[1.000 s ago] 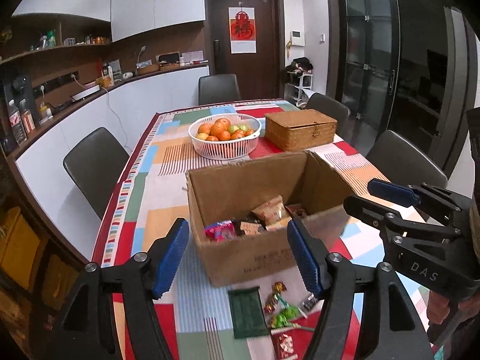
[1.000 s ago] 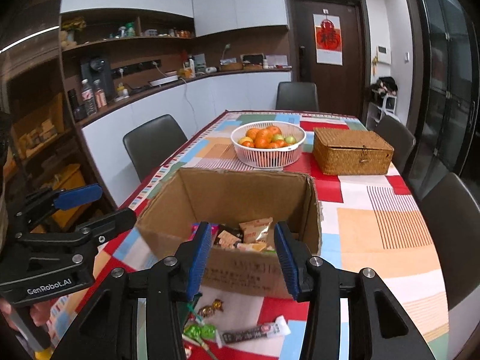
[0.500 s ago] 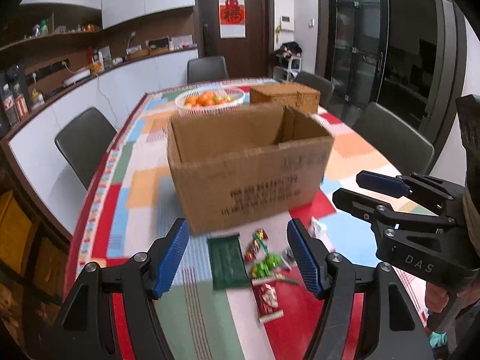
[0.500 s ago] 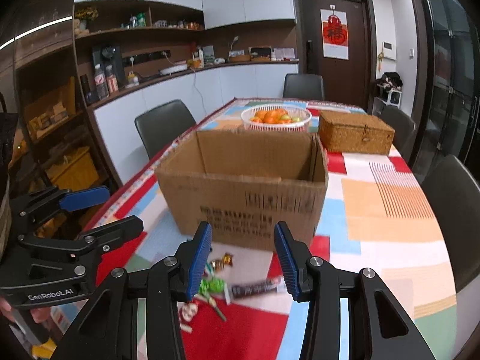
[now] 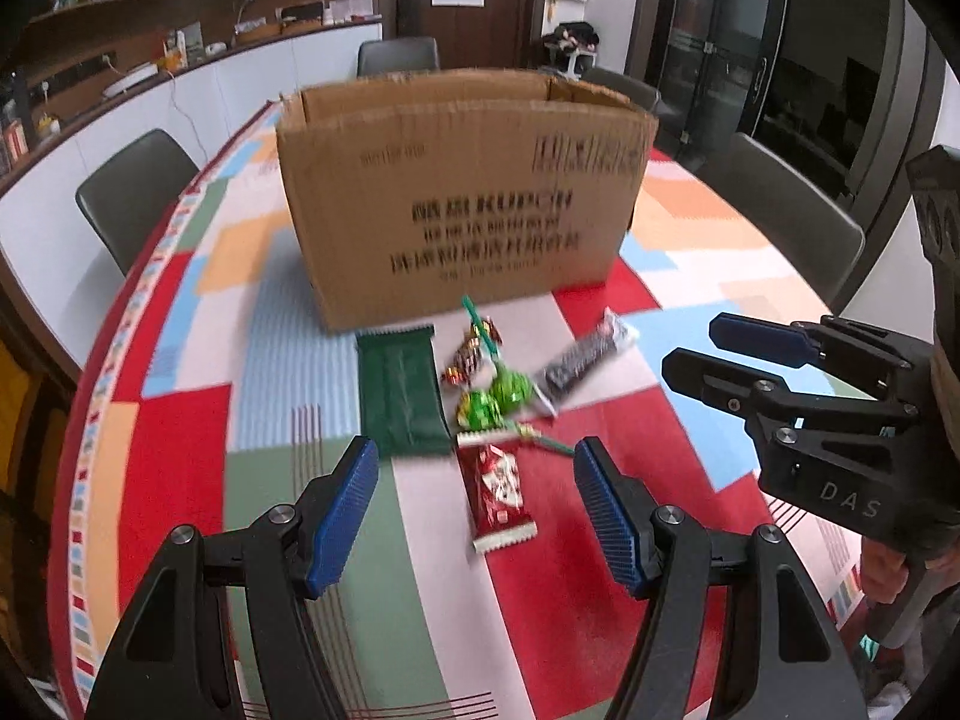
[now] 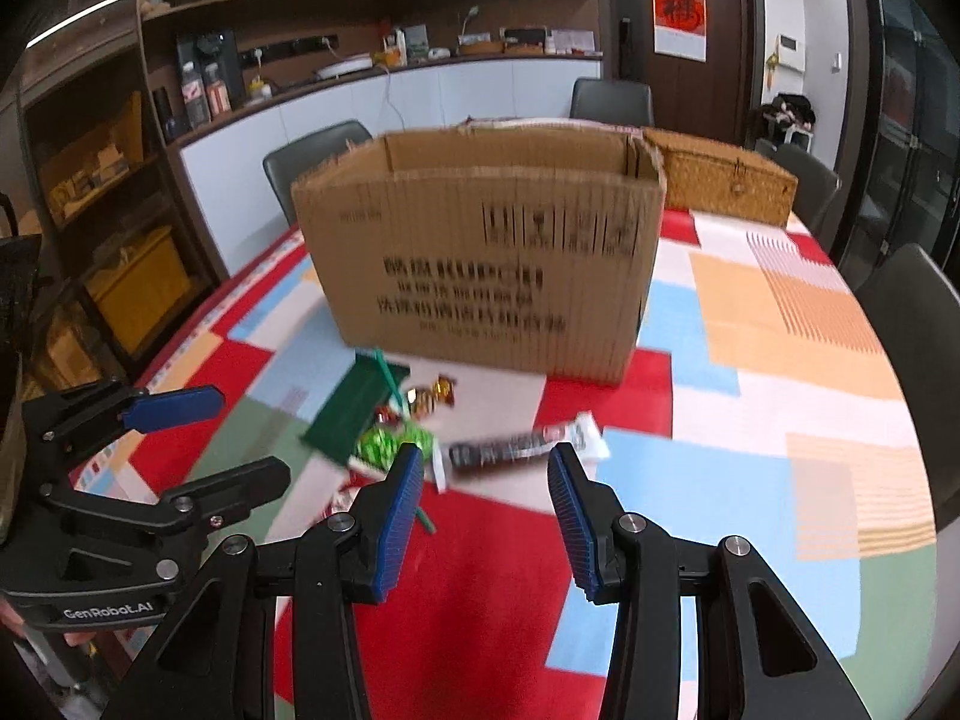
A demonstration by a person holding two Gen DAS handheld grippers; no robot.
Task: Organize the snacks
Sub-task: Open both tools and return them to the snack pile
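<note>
An open cardboard box [image 5: 462, 192] stands on the patterned tablecloth; it also shows in the right wrist view [image 6: 480, 246]. In front of it lie loose snacks: a dark green flat packet [image 5: 399, 396], green-wrapped lollipops [image 5: 495, 399], a small red-gold candy [image 5: 468, 360], a black-and-white bar [image 5: 579, 366] and a red packet [image 5: 498, 492]. My left gripper [image 5: 477, 513] is open and empty, low over the red packet. My right gripper [image 6: 483, 516] is open and empty, just short of the black-and-white bar [image 6: 516, 447] and the lollipops [image 6: 387, 441].
A wicker box [image 6: 720, 183] sits behind the cardboard box on the right. Grey chairs [image 5: 129, 204] stand around the table. The table's left edge [image 5: 90, 396] is close. Each gripper shows in the other's view [image 5: 840, 414] [image 6: 132, 480].
Both grippers have dropped lower and come closer to the snacks in front of the box. The box's inside and the fruit basket are now hidden behind its front wall.
</note>
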